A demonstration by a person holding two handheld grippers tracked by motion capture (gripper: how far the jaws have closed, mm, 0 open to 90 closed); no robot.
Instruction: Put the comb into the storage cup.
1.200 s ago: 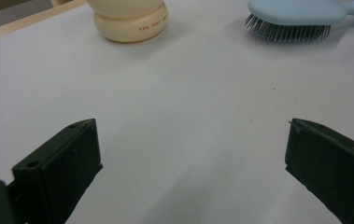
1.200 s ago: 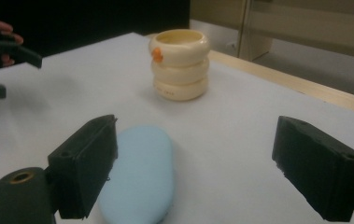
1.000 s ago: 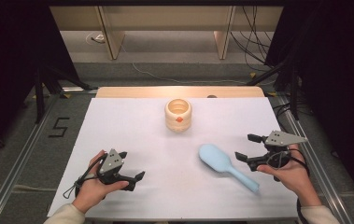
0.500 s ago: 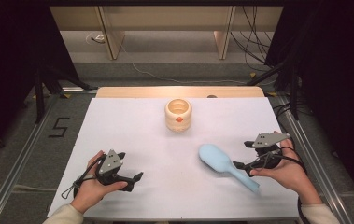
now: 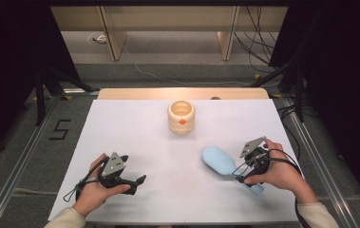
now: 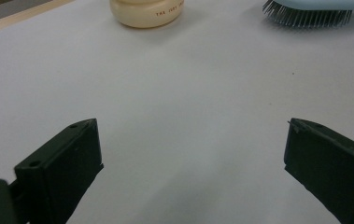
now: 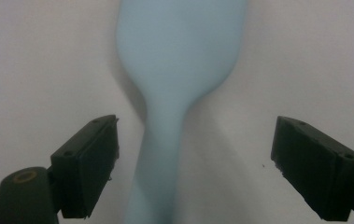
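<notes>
A light blue hairbrush (image 5: 219, 160) lies bristles down on the white table top (image 5: 139, 142), right of the middle. My right gripper (image 5: 242, 172) hangs over its handle (image 7: 160, 158), open, jaws spread wide on either side and not touching it. A cream round pot (image 5: 181, 116) with a small orange mark stands at the back centre; its base (image 6: 146, 11) and the brush's bristles (image 6: 307, 16) show far off in the left gripper view. My left gripper (image 5: 137, 183) rests open near the front left, nothing between its jaws.
The white top ends at a wooden strip (image 5: 182, 93) at the back. Metal rails (image 5: 21, 156) run along both sides. Cables (image 5: 258, 42) and dark stands lie on the floor behind the table. A figure 5 (image 5: 60, 129) is marked at the left.
My right gripper has moved left and down from beside the brush to over its handle. The left gripper and the pot have stayed put.
</notes>
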